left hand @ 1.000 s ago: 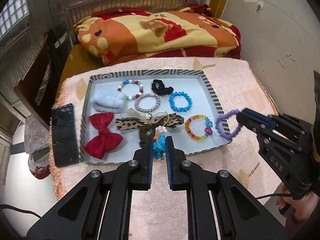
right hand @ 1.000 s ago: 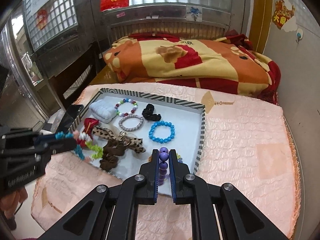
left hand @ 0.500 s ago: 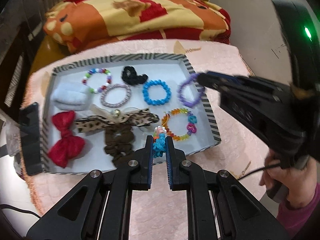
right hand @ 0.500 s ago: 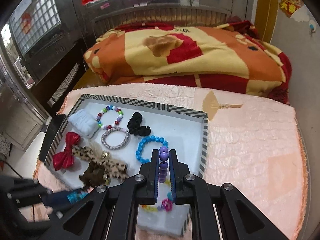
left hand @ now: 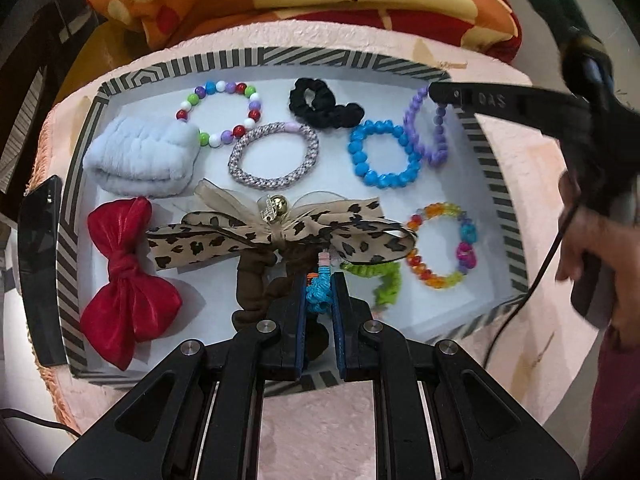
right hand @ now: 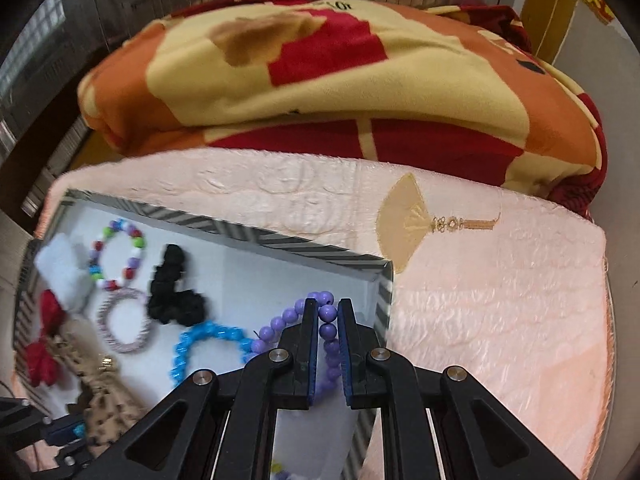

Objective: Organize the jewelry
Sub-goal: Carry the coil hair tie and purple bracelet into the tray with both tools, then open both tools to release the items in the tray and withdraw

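Observation:
A white tray with a striped rim [left hand: 486,168] [right hand: 280,240] holds bracelets, scrunchies and bows. My left gripper [left hand: 319,280] is shut on a teal braided bracelet [left hand: 319,294], over the tray's near part above a brown scrunchie [left hand: 250,280]. A green scrunchie [left hand: 384,282] hangs just right of it. My right gripper [right hand: 327,312] is shut on a purple bead bracelet [right hand: 328,330] [left hand: 426,132], which dangles over the tray's far right corner beside the blue bead bracelet [left hand: 384,154] [right hand: 208,340]. The right gripper shows in the left wrist view [left hand: 434,94].
In the tray lie a rainbow bracelet [left hand: 442,246], leopard bow [left hand: 280,232], red bow [left hand: 124,276], white fluffy band [left hand: 140,156], silver bracelet [left hand: 274,156], black scrunchie [left hand: 324,104]. A phone [left hand: 38,264] lies left of the tray. A folded blanket [right hand: 320,80] lies behind.
Both grippers moved forward and lower over the tray. The right gripper carried the purple bracelet toward the tray's far right corner; the left brought the teal bracelet over the brown scrunchie.

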`<state>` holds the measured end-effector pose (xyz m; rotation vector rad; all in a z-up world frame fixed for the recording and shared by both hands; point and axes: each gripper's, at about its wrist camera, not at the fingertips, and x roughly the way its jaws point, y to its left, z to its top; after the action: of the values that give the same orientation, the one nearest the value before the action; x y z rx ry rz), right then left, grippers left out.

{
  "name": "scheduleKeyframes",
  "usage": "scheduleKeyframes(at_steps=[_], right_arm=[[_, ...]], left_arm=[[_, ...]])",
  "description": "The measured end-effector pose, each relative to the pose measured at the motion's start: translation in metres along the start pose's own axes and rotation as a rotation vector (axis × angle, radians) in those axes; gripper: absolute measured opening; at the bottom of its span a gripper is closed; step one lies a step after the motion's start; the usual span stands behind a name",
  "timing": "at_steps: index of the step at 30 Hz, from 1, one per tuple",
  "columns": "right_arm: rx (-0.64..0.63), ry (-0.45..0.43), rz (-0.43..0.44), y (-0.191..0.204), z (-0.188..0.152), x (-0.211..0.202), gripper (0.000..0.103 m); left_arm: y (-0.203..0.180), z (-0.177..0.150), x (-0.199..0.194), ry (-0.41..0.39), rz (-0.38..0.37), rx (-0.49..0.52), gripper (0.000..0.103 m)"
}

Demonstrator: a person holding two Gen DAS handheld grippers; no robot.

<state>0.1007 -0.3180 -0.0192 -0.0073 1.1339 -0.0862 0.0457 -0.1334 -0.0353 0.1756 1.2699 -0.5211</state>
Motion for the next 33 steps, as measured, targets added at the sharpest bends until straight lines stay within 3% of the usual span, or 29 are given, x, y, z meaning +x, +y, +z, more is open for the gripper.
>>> scheduleKeyframes(at_steps=[4,6,7,8,12,14,19,24,29,33], right_arm=[[0.001,0.008,0.002,0.002,-0.001,0.009,0.009],[0.001,0.006,-0.004,0.004,-0.003,0.010,0.015],[0.002,0.005,-0.007,0.004,-0.003,0.010,0.028],[0.005,0.001,0.003,0.004,-0.003,0.009,0.033],[0.013,-0.028,0.018,0.007,-0.007,-0.006,0.035],[0.039,-0.045,0.046,0.007,-0.012,-0.018,0.035],[0.104,-0.096,0.087,0.003,-0.027,-0.053,0.042],[0.152,-0.117,0.102,0.007,-0.049,-0.082,0.044],[0.184,-0.136,0.112,0.020,-0.079,-0.102,0.060],[0.196,-0.141,0.131,0.032,-0.097,-0.112,0.060]], left_arm=[[0.000,0.001,0.006,-0.007,0.027,0.013,0.011],[-0.001,0.002,0.007,-0.015,0.037,0.011,0.010],[-0.002,0.003,0.007,-0.021,0.042,0.008,0.011],[-0.002,0.001,0.007,-0.025,0.046,0.006,0.011],[-0.004,0.005,0.008,-0.031,0.057,0.005,0.014],[-0.006,0.004,0.007,-0.034,0.058,0.010,0.029],[-0.007,-0.002,-0.009,-0.062,0.059,-0.004,0.049],[-0.001,-0.010,-0.028,-0.102,0.078,-0.022,0.050],[0.005,-0.023,-0.055,-0.162,0.140,-0.046,0.050],[0.012,-0.021,-0.067,-0.187,0.177,-0.073,0.050]])
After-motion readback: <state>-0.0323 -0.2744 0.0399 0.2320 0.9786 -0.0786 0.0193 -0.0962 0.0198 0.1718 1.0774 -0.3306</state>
